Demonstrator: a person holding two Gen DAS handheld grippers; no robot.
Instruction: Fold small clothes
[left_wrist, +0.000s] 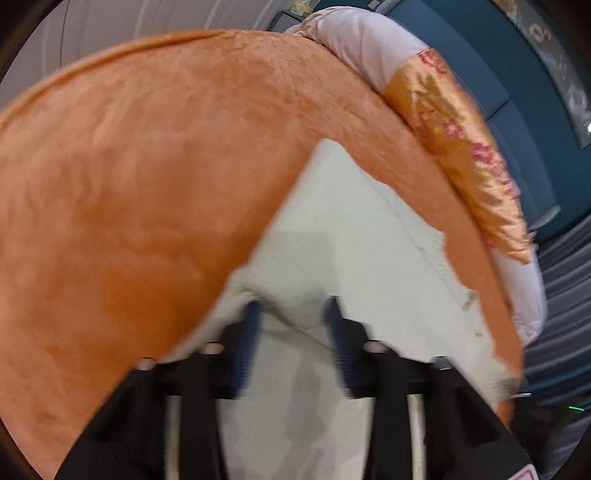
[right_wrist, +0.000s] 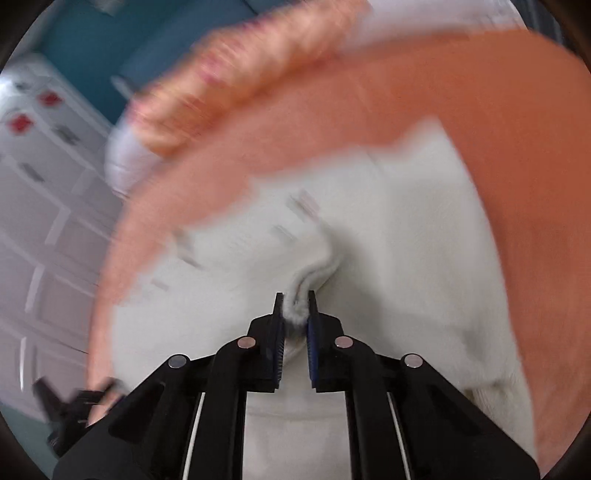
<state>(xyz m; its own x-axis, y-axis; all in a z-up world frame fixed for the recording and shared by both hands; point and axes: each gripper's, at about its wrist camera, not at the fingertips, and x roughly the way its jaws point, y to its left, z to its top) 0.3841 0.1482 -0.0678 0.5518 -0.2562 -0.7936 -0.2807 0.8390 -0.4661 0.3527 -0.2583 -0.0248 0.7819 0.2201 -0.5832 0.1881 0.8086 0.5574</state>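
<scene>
A small cream-white knitted garment (right_wrist: 388, 229) lies spread on a broad orange plush bed cover (left_wrist: 147, 166), with one gathered ridge of its thick fabric drawn up into the right gripper (right_wrist: 296, 314), whose blue-padded fingers (right_wrist: 277, 332) are pressed close on that bunched fold. In the left wrist view the same pale cloth (left_wrist: 351, 240) shows a pointed corner reaching out over the orange surface, and the left gripper (left_wrist: 293, 314) has its fingers (left_wrist: 255, 317) spread apart with the cloth's edge draped across and between the tips; motion blur leaves it unclear whether they grip anything. Along the far edge of the cover runs a rolled white quilt with an orange and pink floral satin band (left_wrist: 454, 140), lying just beside the garment's outer side. Beyond it stand a teal padded wall panel (left_wrist: 517, 92) and, in the right wrist view, a white panelled cabinet with red marks (right_wrist: 44, 166). Bare orange cover extends widely around the garment on the side away from the quilt.
</scene>
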